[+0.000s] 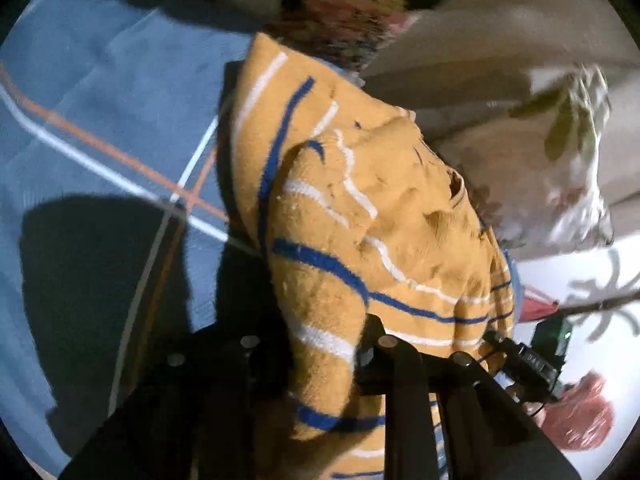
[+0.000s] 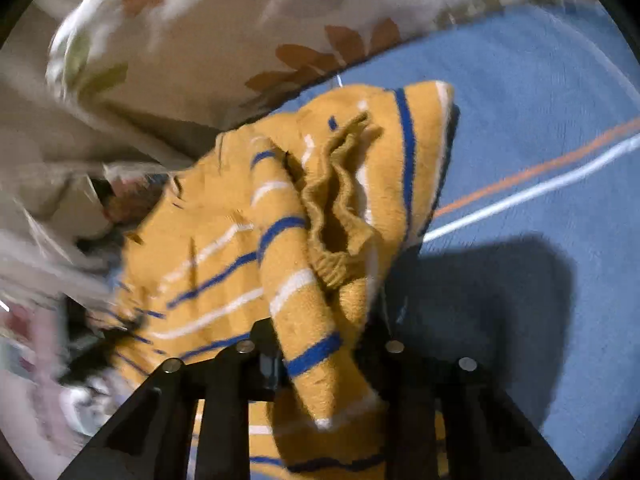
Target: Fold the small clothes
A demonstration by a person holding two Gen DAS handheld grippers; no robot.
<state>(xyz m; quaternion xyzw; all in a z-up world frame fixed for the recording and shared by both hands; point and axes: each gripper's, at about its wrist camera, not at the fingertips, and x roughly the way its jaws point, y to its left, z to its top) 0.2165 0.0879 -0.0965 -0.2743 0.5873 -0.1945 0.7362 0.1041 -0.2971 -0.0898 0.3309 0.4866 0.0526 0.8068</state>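
Note:
A small mustard-yellow knit sweater (image 1: 360, 216) with blue and white stripes hangs bunched and lifted above a blue blanket (image 1: 100, 100). My left gripper (image 1: 320, 360) is shut on one edge of the sweater. In the right wrist view the same sweater (image 2: 248, 240) drapes across, its ribbed cuff or collar (image 2: 336, 216) crumpled near the middle. My right gripper (image 2: 320, 360) is shut on another edge of it. The other gripper (image 1: 528, 364) shows at the sweater's far edge in the left wrist view. The fingertips are hidden by fabric.
The blue blanket (image 2: 540, 120) has orange and white stripes (image 2: 532, 184). A beige floral pillow (image 2: 200, 40) lies beside it. White floral bedding (image 1: 580, 300) and a red item (image 1: 576, 416) lie at the right in the left wrist view.

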